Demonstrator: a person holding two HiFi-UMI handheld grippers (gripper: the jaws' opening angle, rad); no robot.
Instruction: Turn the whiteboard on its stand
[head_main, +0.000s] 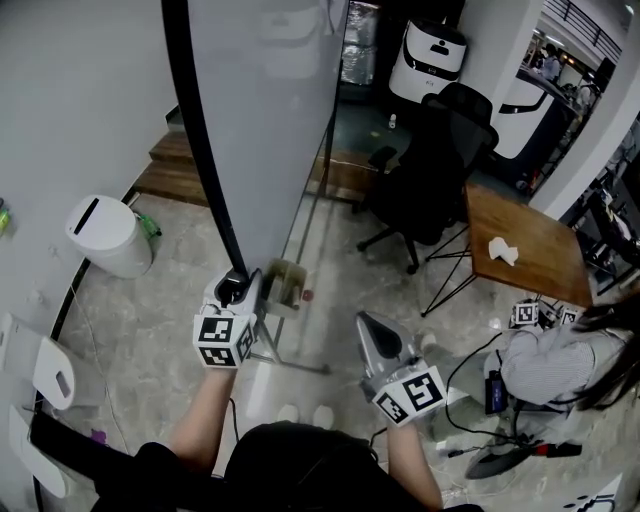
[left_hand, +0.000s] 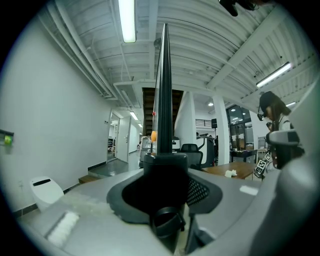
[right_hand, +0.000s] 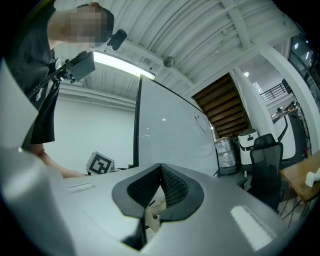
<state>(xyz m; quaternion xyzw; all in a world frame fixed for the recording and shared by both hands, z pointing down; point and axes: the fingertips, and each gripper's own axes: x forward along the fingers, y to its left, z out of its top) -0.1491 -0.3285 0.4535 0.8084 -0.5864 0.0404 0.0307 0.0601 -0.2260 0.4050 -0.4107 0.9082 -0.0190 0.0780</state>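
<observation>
While the left gripper (head_main: 238, 288) sits clamped on the black frame edge of the whiteboard (head_main: 270, 120), the right gripper (head_main: 368, 326) hangs free just to its right, jaws closed together with nothing between them.

Left gripper view: the frame edge (left_hand: 164, 100) rises upright from between the jaws, which are partly parted and pressed on its black lower corner piece.

Right gripper view: pads meet at the tip; the board face (right_hand: 170, 130) stands beyond, apart from them.

Board position: upright on its stand (head_main: 305, 215), near the left wall and seen almost edge-on from above. A small tray (head_main: 285, 283) hangs at its lower edge, beside the left gripper.

Surroundings:
- White bin (head_main: 105, 235) on the floor between board and wall.
- Wooden step (head_main: 180, 165) behind the board.
- Black chair (head_main: 440, 160) near the board's right side, the closest obstacle there.
- Wooden table (head_main: 520, 245) beyond the chair.
- White robot (head_main: 432, 50) further back.
- A person (head_main: 555, 362) low on the floor at right, among cables.
</observation>
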